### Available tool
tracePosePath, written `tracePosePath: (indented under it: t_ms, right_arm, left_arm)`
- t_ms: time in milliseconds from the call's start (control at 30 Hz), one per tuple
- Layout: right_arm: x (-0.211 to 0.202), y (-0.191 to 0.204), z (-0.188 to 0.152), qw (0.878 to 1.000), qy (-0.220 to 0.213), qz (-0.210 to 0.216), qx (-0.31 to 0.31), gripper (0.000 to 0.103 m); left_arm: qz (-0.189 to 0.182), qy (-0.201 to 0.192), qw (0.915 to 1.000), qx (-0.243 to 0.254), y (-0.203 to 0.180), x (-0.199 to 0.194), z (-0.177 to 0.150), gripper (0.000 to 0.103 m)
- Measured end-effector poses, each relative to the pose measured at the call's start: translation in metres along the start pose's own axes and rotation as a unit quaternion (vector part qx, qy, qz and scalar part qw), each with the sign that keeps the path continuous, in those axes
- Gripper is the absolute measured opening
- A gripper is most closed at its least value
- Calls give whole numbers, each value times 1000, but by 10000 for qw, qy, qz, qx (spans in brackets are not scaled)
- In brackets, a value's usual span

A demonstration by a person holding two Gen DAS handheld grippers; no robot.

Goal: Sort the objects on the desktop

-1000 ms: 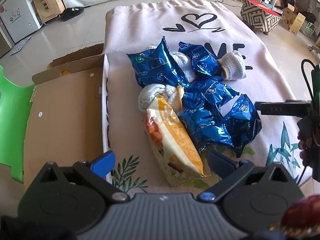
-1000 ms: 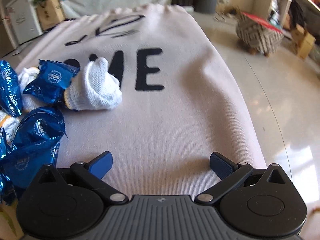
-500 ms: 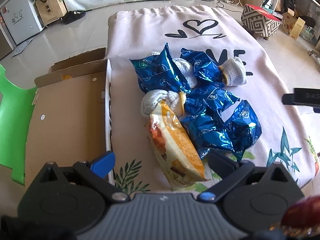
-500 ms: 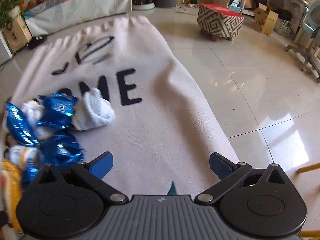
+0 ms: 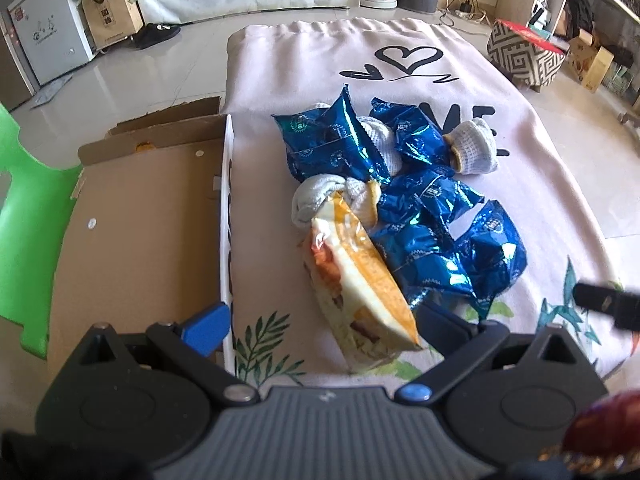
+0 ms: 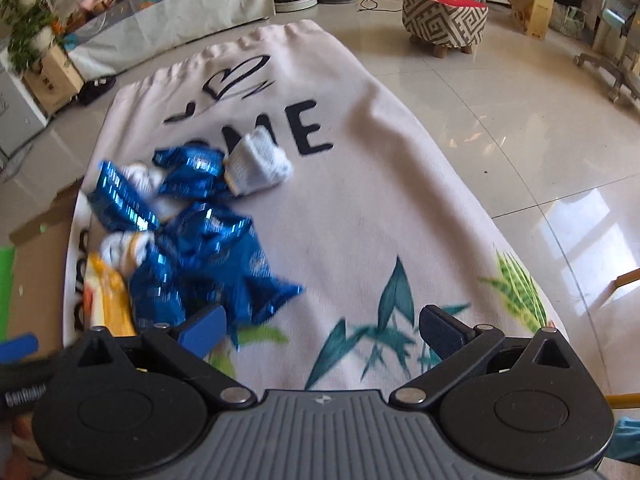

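Observation:
A heap lies on the pale printed cloth (image 5: 280,92): several shiny blue snack packets (image 5: 452,256), rolled white socks (image 5: 476,148) and a yellow-orange snack bag (image 5: 360,280). My left gripper (image 5: 322,322) hangs open just short of the yellow bag's near end, nothing between its fingers. The right wrist view shows the same blue packets (image 6: 208,256), a sock (image 6: 260,160) and the yellow bag (image 6: 108,292) at the left. My right gripper (image 6: 322,330) is open over the leaf print, empty, its left finger close to a blue packet.
An open flat cardboard box (image 5: 140,216) lies left of the cloth, a green chair (image 5: 24,220) beyond it. A patterned stool (image 6: 444,16) stands on the tiled floor far right. The right gripper's finger (image 5: 608,304) shows at the left wrist view's right edge.
The right gripper has pulled back and swung left, from the cloth's "ME" print to its near leaf-print edge; the heap now sits ahead-left. The left gripper has backed off slightly.

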State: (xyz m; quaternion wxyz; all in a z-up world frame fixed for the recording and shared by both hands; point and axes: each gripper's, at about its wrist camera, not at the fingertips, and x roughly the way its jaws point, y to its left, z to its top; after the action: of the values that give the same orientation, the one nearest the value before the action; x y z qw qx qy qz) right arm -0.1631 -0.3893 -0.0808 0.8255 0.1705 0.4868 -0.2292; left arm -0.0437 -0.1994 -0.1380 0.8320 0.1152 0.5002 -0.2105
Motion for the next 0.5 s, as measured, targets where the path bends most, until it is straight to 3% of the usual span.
tracePosePath:
  t_ms: [167, 500]
  right_arm:
    - [-8, 13, -27, 9998, -91, -58, -172, 103]
    - [-22, 24, -59, 9994, -160, -46, -309, 103]
  left_arm:
    - [7, -208, 9997, -154, 8, -14, -15, 103]
    - [119, -54, 9989, -440, 12, -33, -63, 103]
